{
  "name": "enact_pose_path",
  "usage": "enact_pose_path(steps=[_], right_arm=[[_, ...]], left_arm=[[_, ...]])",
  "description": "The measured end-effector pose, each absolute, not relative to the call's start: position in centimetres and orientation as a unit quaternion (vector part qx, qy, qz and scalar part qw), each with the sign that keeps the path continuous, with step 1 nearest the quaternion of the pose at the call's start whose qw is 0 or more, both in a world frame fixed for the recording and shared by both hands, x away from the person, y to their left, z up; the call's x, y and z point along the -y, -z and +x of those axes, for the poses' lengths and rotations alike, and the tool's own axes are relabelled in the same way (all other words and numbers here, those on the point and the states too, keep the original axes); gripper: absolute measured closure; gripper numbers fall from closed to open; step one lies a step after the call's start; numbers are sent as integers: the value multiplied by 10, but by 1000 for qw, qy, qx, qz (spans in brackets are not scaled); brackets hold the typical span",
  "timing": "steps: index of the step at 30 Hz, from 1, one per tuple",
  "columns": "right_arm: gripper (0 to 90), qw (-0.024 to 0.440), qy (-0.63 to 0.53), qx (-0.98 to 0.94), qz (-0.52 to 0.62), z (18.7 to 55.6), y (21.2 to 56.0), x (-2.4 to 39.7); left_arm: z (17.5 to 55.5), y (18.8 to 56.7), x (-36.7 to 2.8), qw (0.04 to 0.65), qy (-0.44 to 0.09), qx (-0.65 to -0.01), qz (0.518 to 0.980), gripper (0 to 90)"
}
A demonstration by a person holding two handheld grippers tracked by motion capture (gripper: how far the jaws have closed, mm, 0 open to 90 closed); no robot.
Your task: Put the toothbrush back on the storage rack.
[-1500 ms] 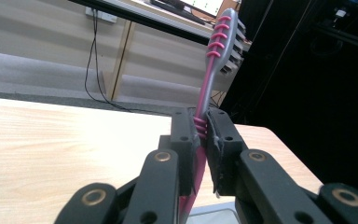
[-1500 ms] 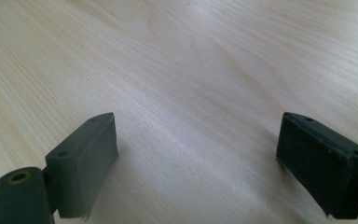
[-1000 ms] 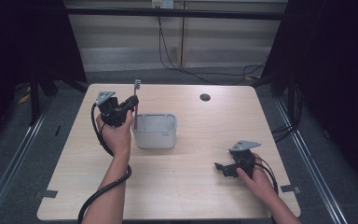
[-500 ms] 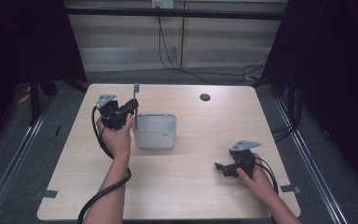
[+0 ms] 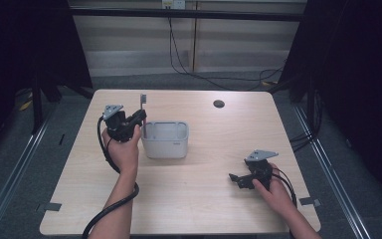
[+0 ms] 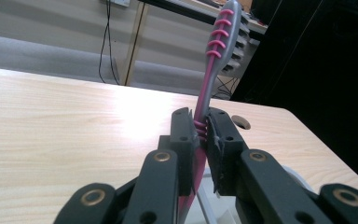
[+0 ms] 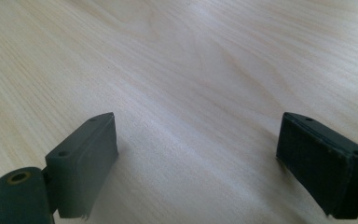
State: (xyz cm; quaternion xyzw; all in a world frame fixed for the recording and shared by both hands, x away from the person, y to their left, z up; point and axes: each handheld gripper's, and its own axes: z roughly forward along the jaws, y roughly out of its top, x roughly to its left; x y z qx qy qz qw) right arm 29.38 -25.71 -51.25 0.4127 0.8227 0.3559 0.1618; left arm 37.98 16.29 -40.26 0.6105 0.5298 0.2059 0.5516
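Observation:
A grey and pink toothbrush stands upright with its bristled head at the top, and my left gripper is shut on its handle. In the high view the left gripper holds the toothbrush just above the left rim of a grey rectangular bin in the table's middle left. My right gripper rests low on the table at the front right, held by a hand. Its jaws stand wide open in the right gripper view, with bare wood between them.
A small dark round hole sits in the tabletop near the far edge. The wooden table has dark floor and metal rails on both sides. Black cables trail from each gripper along the forearms.
The left hand has drifted slightly toward the bin with the toothbrush still gripped. The right hand has stayed where it was.

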Motion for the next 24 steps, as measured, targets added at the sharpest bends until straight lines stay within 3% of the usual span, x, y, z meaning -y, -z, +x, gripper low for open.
enact_pose_path(steps=[24], right_arm=[[117,162,-356,-823,413,294,513,257]], left_arm=[[371,412,-160,522,-218,-522,639,816]])
